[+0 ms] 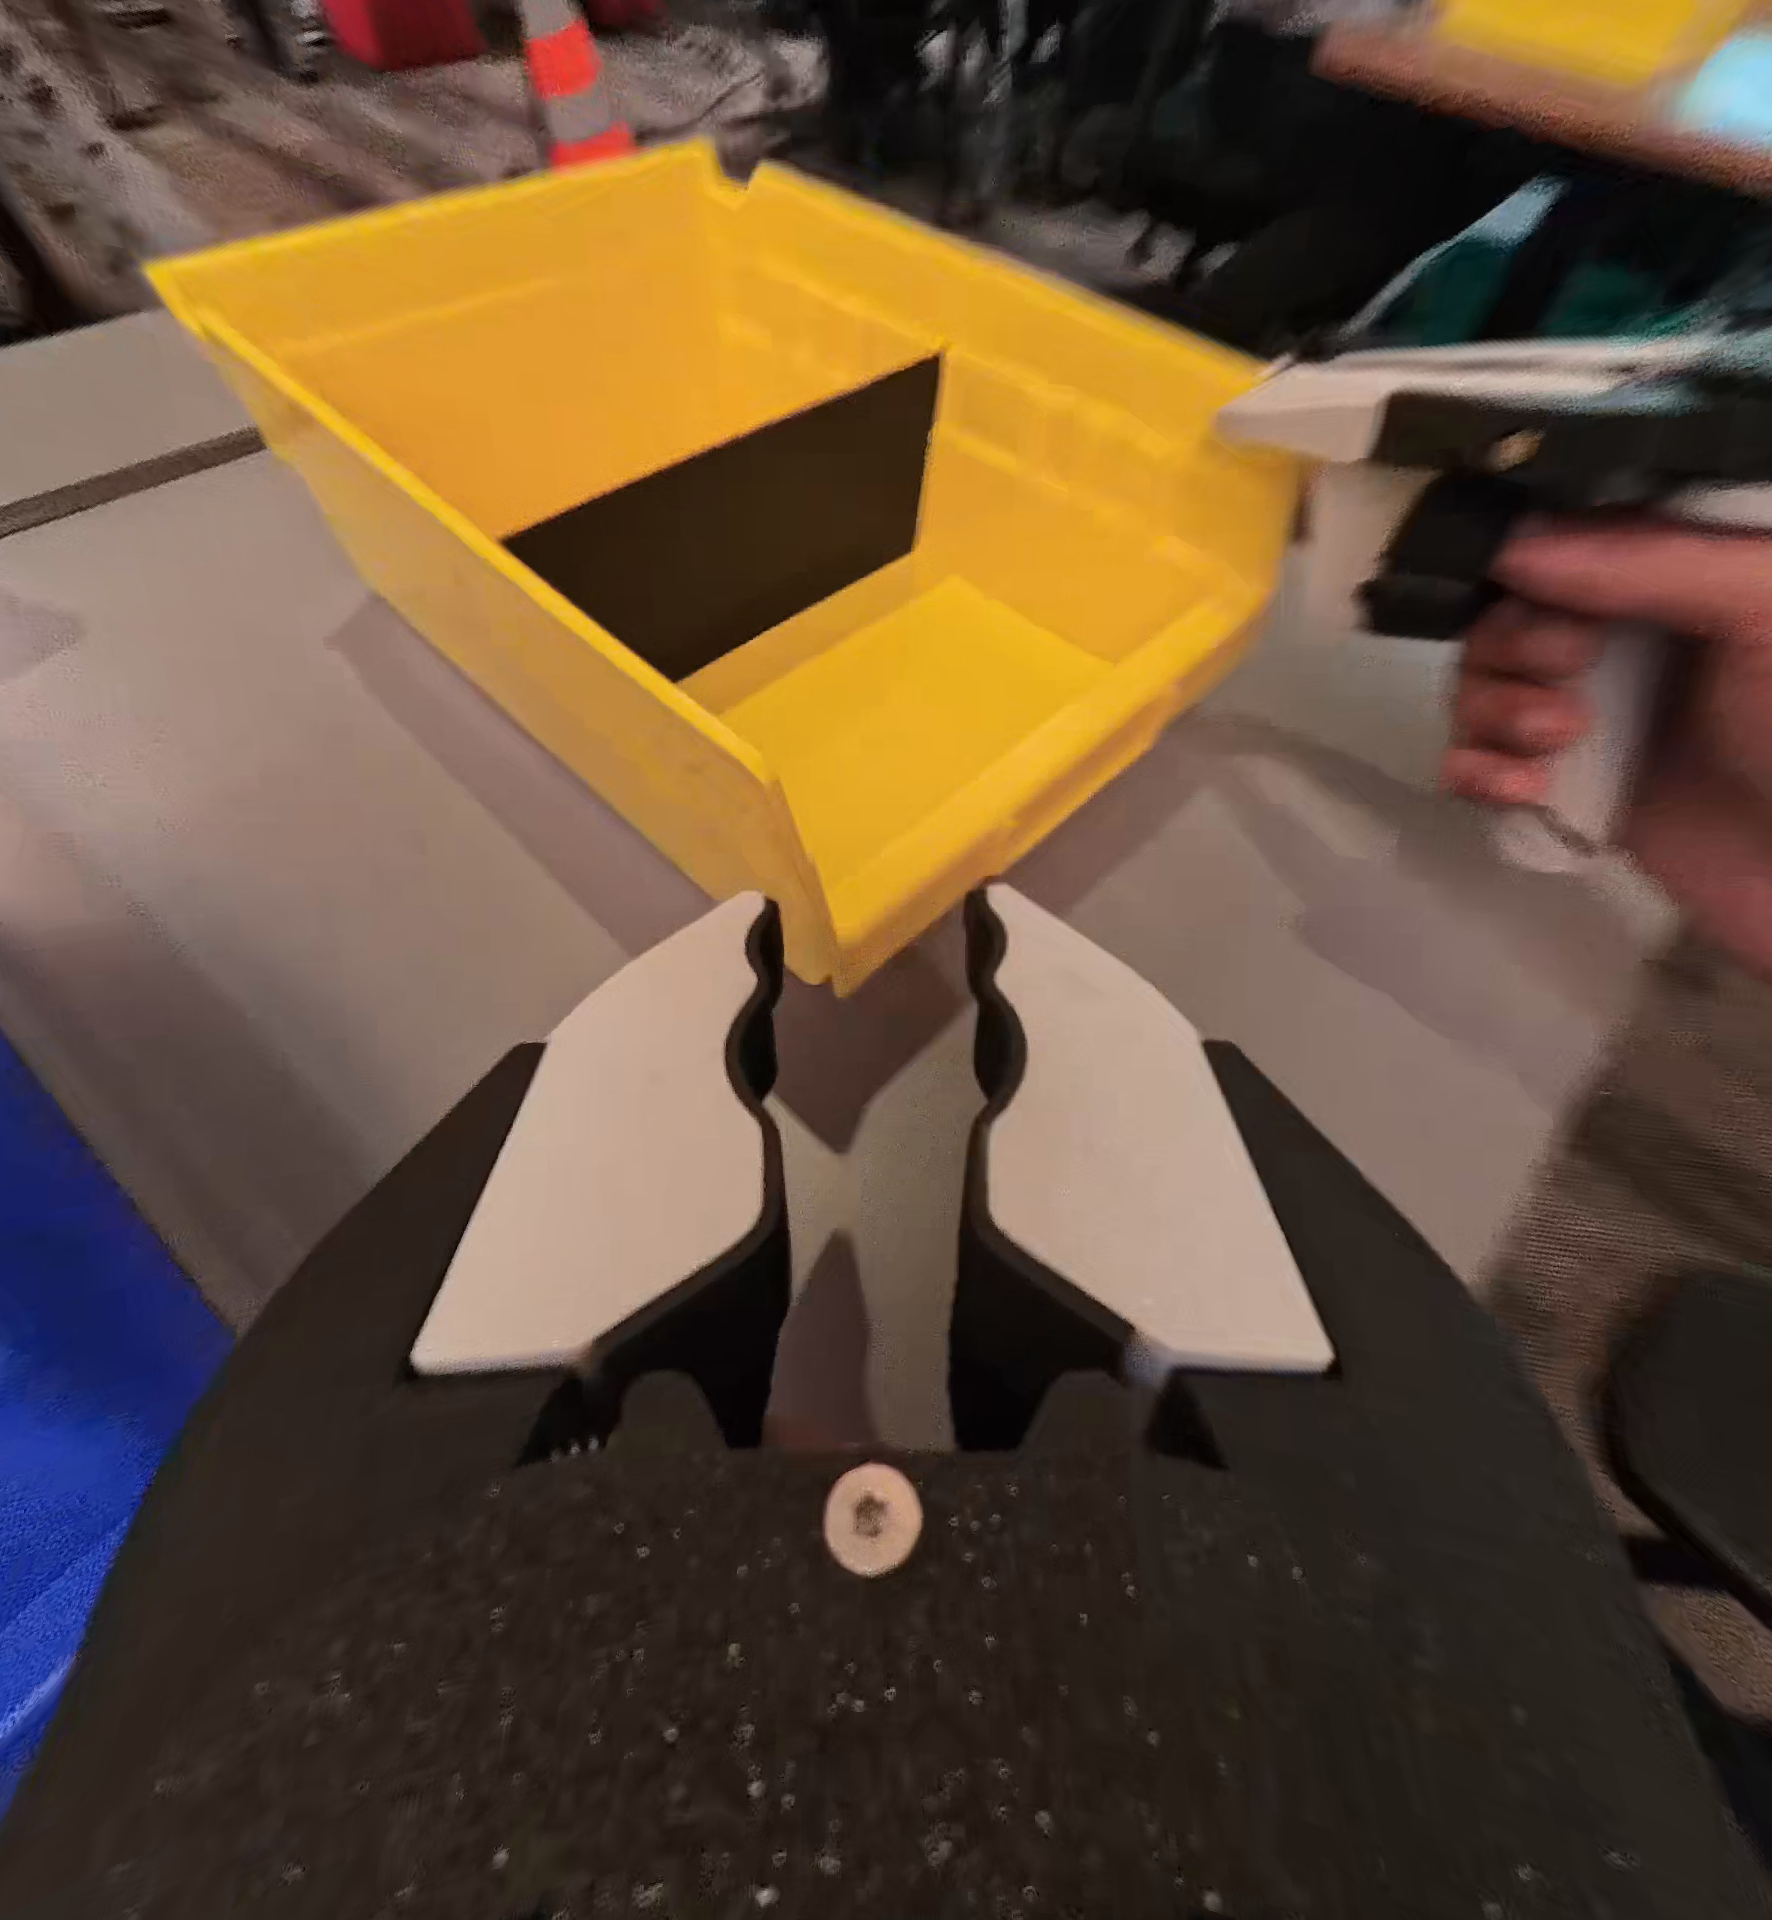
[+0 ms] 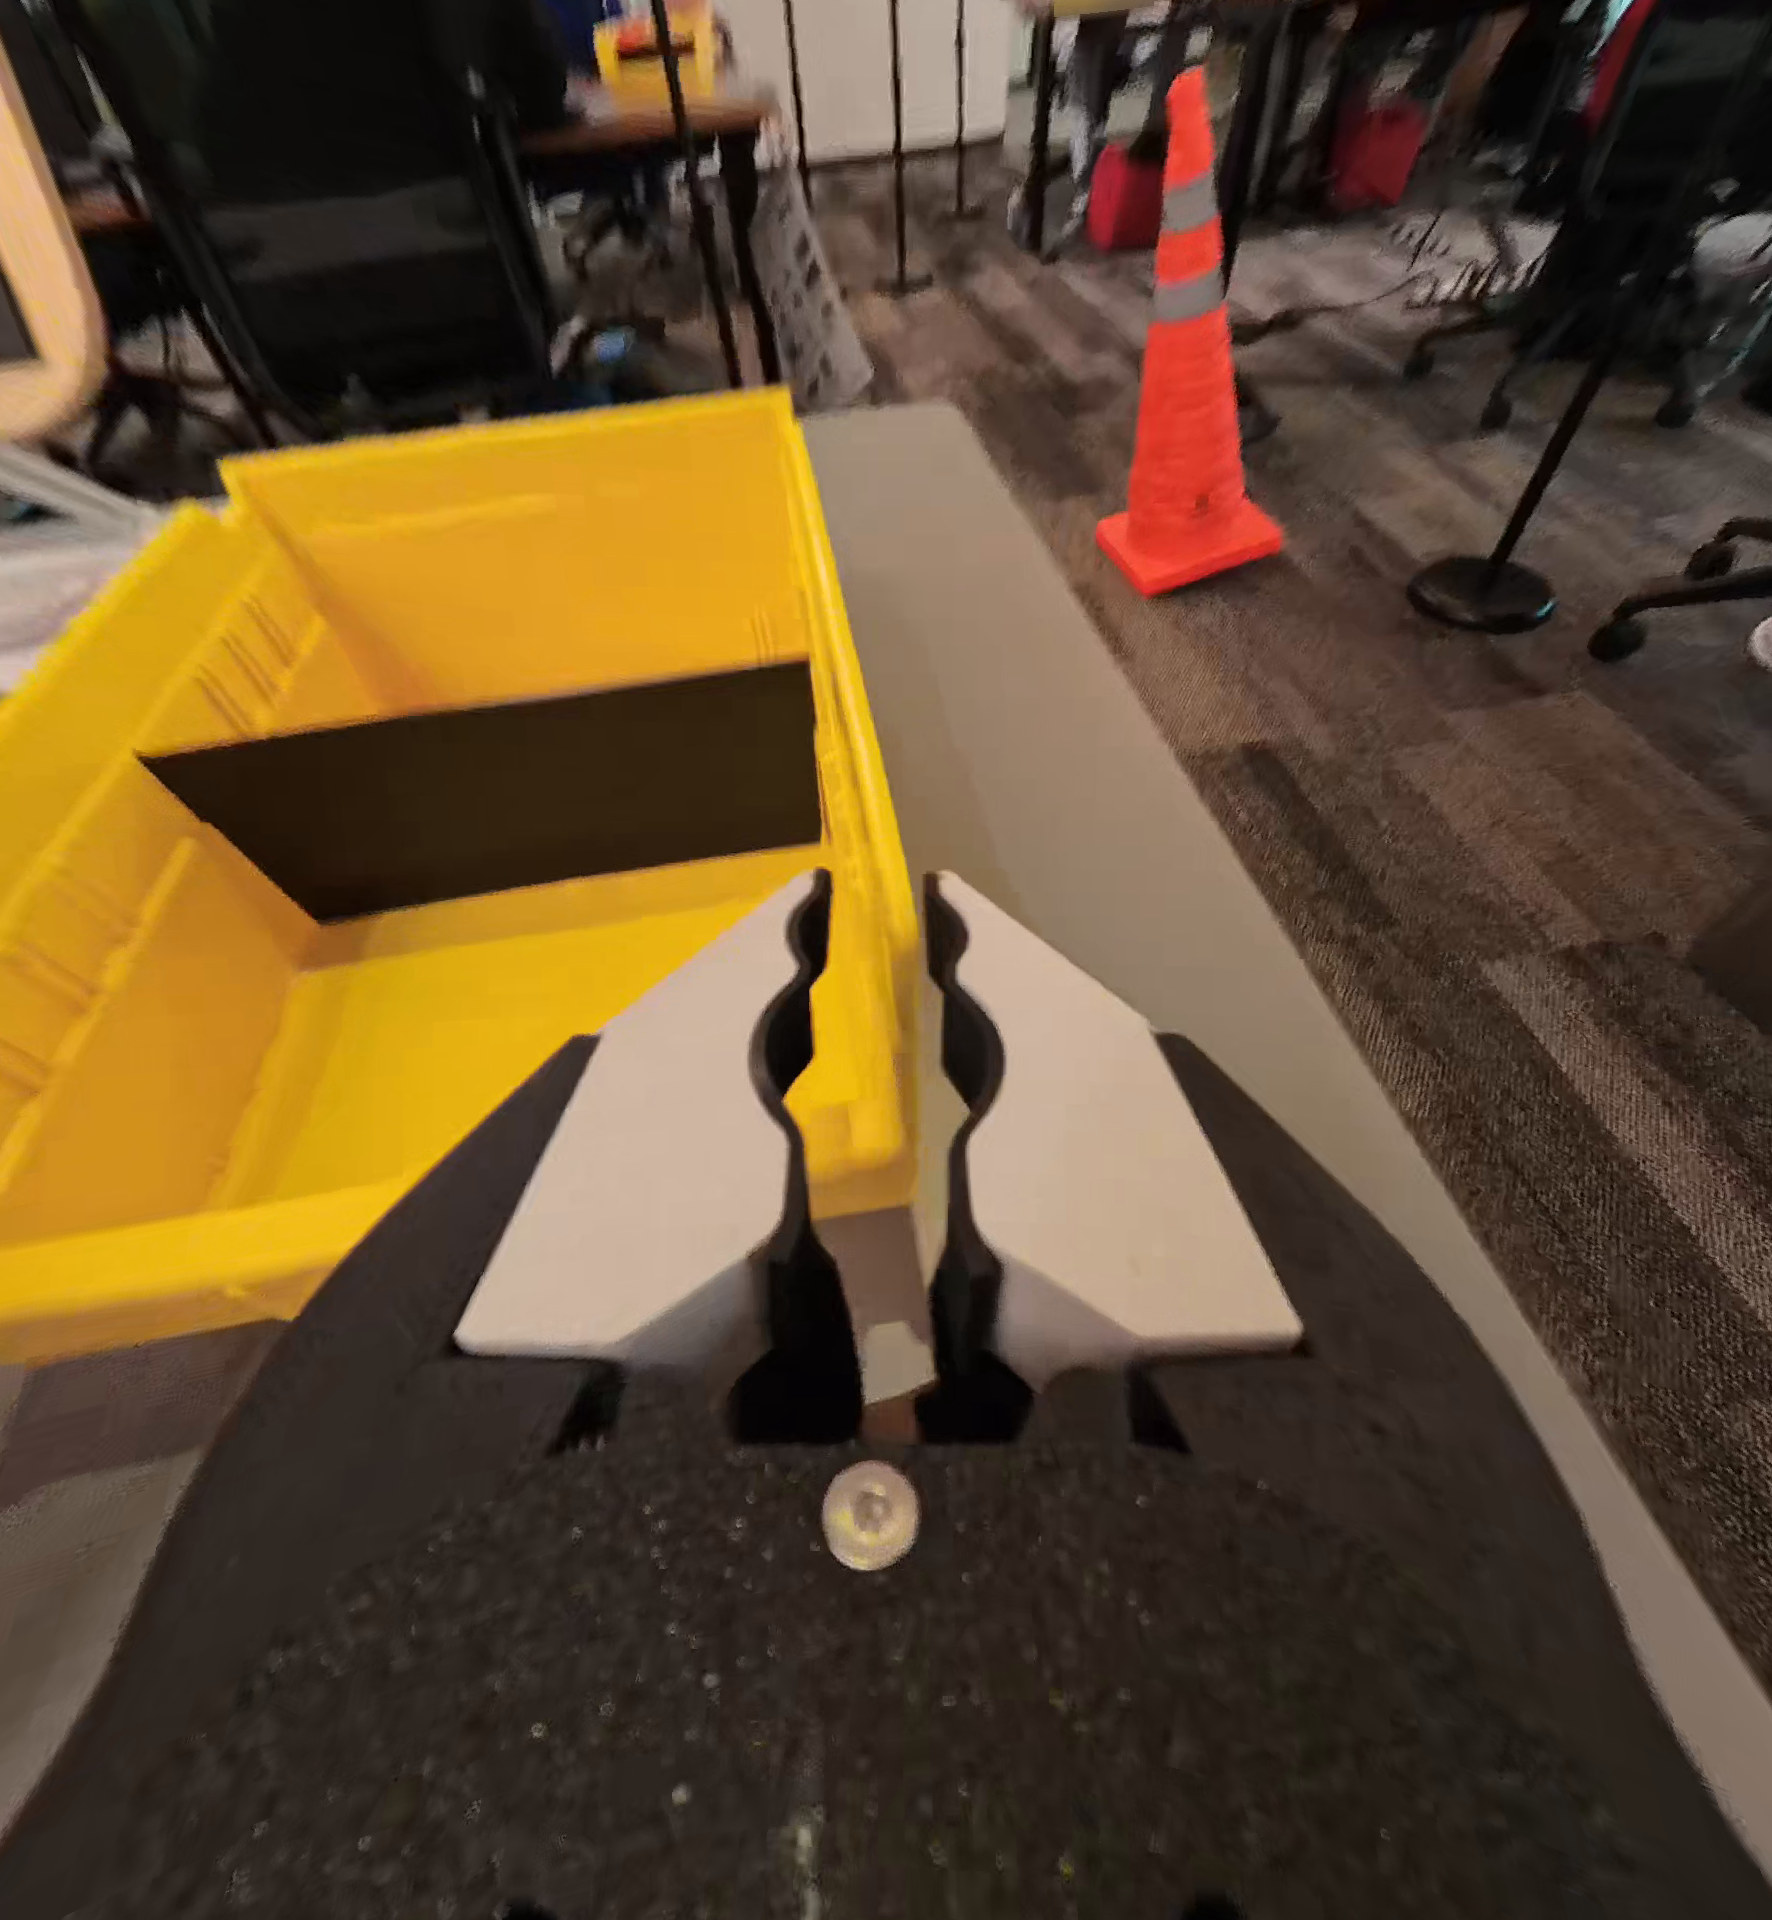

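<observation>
Carpeted office: desks (image 2: 643,114), chairs (image 2: 1734,571)

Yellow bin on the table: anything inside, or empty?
Empty as far as visible. The yellow bin shows bare floor on both sides of its black divider; the floor just behind the divider is partly hidden.

Tongs (image 2: 874,904) astride yellow bin (image 2: 508,561) wall

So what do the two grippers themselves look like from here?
Both the left gripper and right gripper match: a speckled matte black body, a silver screw at centre, and two pale grey wedge fingers lined with wavy black pads. No cables or sleeves show.
</observation>
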The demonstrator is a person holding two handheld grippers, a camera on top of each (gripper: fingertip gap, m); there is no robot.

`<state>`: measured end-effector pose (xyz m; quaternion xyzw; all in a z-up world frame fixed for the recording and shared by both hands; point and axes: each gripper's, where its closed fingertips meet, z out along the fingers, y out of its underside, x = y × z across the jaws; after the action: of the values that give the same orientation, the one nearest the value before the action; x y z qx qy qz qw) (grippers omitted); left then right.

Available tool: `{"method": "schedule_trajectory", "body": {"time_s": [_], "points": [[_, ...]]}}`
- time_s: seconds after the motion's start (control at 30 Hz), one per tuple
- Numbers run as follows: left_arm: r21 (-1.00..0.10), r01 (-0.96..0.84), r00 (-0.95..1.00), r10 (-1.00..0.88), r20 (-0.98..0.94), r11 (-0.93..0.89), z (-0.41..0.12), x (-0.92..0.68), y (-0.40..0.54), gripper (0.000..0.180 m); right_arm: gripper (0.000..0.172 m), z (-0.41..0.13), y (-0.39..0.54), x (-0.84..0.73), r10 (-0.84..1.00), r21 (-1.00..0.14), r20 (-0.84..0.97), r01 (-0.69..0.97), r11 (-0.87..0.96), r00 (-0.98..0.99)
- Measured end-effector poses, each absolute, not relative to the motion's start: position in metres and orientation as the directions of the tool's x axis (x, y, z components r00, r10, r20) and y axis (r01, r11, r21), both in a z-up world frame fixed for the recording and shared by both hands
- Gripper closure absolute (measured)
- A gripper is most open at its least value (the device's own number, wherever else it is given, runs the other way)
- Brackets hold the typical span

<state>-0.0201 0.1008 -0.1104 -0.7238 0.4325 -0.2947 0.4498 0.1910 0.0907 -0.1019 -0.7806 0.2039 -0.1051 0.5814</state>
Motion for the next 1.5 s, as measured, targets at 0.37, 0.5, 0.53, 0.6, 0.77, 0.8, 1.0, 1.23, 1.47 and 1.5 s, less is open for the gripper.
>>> {"method": "schedule_trajectory", "body": {"time_s": [0.37, 0.5, 0.53, 0.6, 0.77, 0.8, 1.0, 1.23, 1.47, 1.5], "points": [[-0.978, -0.034, 0.881, -0.469, 0.069, -0.207, -0.050, -0.330, 0.201, 0.131, 0.124, -0.026, 0.148, -0.106, 0.132, -0.998, -0.052, -0.046, -0.047, 0.990], [-0.933, -0.183, 0.882, -0.471, -0.017, -0.309, -0.109, -0.341, 0.221, 0.122, 0.119, -0.106, 0.183, -0.153, 0.037, -0.958, -0.156, -0.142, -0.247, 0.987], [-0.908, -0.209, 0.865, -0.502, 0.002, -0.364, -0.124, -0.336, 0.222, 0.123, 0.120, -0.120, 0.190, -0.152, -0.013, -0.947, -0.159, -0.156, -0.281, 0.987], [-0.885, -0.202, 0.825, -0.559, 0.077, -0.420, -0.136, -0.323, 0.225, 0.153, 0.150, -0.134, 0.200, -0.147, -0.091, -0.940, -0.159, -0.179, -0.290, 0.983], [-0.892, -0.261, 0.849, -0.528, -0.030, -0.370, -0.129, -0.336, 0.243, 0.175, 0.169, -0.126, 0.204, -0.149, -0.230, -0.953, -0.080, -0.142, -0.268, 0.970], [-0.895, -0.254, 0.862, -0.506, -0.038, -0.366, -0.125, -0.345, 0.246, 0.175, 0.170, -0.123, 0.207, -0.160, -0.238, -0.950, -0.071, -0.138, -0.280, 0.969], [-0.925, -0.213, 0.907, -0.415, -0.069, -0.314, -0.102, -0.450, 0.283, 0.176, 0.169, -0.102, 0.246, -0.267, -0.144, -0.962, -0.030, -0.067, -0.265, 0.989], [-0.931, -0.141, 0.924, -0.382, -0.003, -0.336, -0.116, -0.555, 0.326, 0.177, 0.168, -0.123, 0.286, -0.368, -0.104, -0.959, 0.023, -0.007, -0.282, 0.994], [-0.926, 0.040, 0.924, -0.340, 0.178, -0.377, -0.123, -0.571, 0.331, 0.159, 0.160, -0.118, 0.271, -0.382, 0.106, -0.970, -0.082, -0.055, -0.238, 0.991], [-0.930, 0.053, 0.936, -0.307, 0.174, -0.363, -0.117, -0.577, 0.330, 0.152, 0.158, -0.116, 0.261, -0.381, 0.169, -0.965, -0.108, -0.062, -0.257, 0.980]]}}
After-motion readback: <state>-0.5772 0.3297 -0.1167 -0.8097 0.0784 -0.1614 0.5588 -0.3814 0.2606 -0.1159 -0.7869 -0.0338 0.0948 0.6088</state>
